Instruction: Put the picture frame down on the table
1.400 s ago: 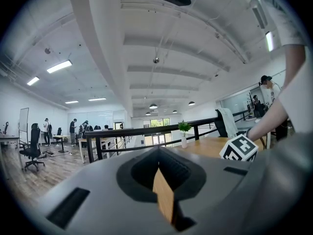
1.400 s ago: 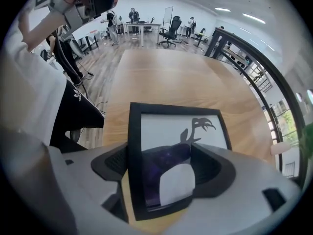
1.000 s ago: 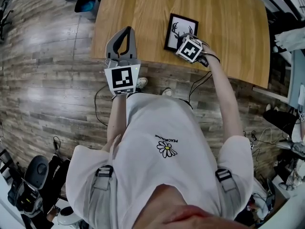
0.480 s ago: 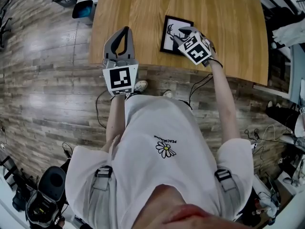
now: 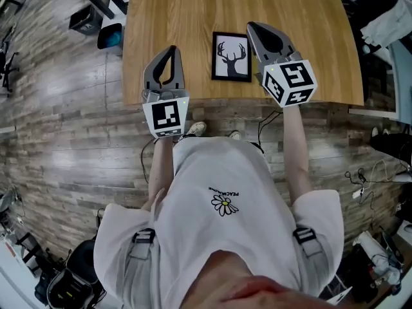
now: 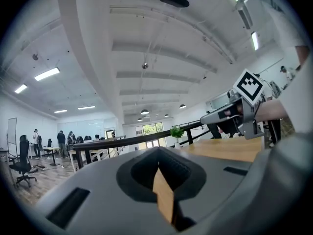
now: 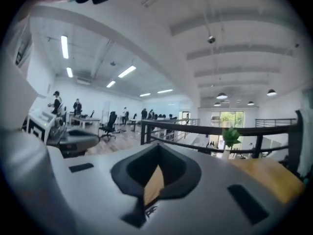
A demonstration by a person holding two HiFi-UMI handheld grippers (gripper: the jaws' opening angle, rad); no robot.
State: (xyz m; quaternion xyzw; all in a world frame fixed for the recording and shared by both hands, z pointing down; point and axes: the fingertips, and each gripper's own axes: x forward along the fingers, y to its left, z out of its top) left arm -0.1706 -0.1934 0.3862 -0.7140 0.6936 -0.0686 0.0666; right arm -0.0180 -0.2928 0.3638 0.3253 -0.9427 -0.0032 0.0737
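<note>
Black-framed stag print (image 5: pixel 232 56) lay flat on wooden worktop (image 5: pixel 309 18) between left gripper (image 5: pixel 169 49) and right gripper (image 5: pixel 252 26), both closed, empty. White T-shirt (image 5: pixel 219 172) read PEACEMINUSONE.

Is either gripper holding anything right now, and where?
Nothing. The left hand-held gripper and right hand-held gripper are shut and empty; the picture frame lies flat on the table.

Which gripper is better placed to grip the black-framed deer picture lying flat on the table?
Right, probably: the right gripper hangs just beside the black-framed deer picture's right edge, while bare wooden table separates the left gripper from it. Both are shut, empty.
</note>
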